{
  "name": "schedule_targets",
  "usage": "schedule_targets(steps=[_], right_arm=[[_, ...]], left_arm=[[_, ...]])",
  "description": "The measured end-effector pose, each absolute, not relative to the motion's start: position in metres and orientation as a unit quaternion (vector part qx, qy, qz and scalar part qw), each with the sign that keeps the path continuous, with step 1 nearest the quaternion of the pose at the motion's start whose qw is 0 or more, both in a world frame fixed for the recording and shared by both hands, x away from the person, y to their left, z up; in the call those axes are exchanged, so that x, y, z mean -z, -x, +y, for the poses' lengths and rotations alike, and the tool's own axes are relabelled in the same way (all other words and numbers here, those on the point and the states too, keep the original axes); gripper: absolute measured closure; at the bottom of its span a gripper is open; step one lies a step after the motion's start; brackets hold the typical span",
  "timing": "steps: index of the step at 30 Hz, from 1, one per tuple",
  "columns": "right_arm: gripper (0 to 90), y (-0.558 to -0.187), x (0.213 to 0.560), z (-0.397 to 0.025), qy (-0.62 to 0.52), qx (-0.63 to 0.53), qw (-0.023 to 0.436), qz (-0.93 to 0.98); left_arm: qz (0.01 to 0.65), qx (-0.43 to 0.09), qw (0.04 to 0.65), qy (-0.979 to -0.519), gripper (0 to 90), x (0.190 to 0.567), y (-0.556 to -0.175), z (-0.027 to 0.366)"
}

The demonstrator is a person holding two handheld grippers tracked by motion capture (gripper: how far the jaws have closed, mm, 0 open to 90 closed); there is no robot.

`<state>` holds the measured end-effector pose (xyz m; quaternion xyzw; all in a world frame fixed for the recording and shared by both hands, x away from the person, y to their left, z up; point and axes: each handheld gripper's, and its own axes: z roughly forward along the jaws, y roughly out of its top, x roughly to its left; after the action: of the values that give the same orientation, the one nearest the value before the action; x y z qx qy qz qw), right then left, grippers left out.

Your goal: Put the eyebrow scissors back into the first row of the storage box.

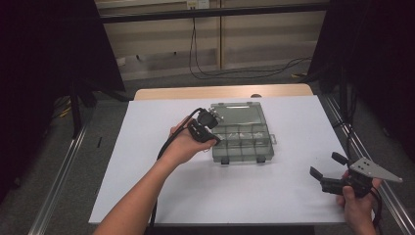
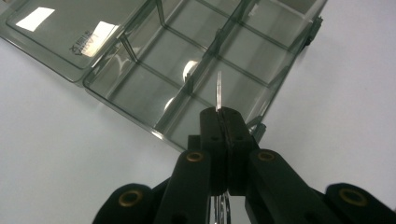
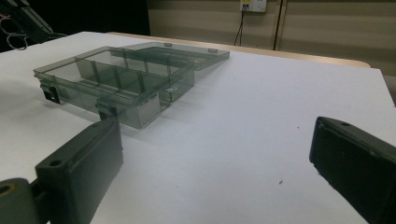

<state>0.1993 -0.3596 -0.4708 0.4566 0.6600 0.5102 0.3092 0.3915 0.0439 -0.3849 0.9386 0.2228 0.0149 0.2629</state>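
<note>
Open organiser box mid-table blocks the centre, bare white table free around it.

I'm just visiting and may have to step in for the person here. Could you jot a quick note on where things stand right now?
Left claw: shut on a thin clear divider, held over the near-left corner of the open compartment box.
Right claw: open, holding nothing, resting near the table's right edge, well away from the box.
Box: sits mid-table on the white sheet, lid folded back flat, compartments look empty.
Done: lid open, divider gripped.
Left: whether the divider goes in or comes out, I cannot tell; probably seat or set it down, then close the lid.
</note>
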Motion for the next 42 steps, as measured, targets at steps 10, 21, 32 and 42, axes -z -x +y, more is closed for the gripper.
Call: schedule_targets(steps=[10, 21, 32, 42], right_arm=[[2.7, -0.199, 0.471, -0.360, -0.454, -0.513, 0.307, 0.661], [2.7, -0.199, 0.471, -0.360, -0.454, -0.514, 0.306, 0.660], [2.7, -0.199, 0.471, -0.361, -0.455, -0.516, 0.305, 0.659], [2.8, -0.199, 0.471, -0.361, -0.456, -0.517, 0.303, 0.658]], left_arm=[[0.210, -0.019, 0.264, -0.941, 89.4, 0.381, -0.399, 0.029], [0.204, -0.019, 0.264, -0.943, 89.4, 0.387, -0.411, 0.015], [0.211, -0.026, 0.267, -0.940, 89.3, 0.392, -0.423, 0.006], [0.194, -0.022, 0.261, -0.945, 89.2, 0.403, -0.432, -0.004]])
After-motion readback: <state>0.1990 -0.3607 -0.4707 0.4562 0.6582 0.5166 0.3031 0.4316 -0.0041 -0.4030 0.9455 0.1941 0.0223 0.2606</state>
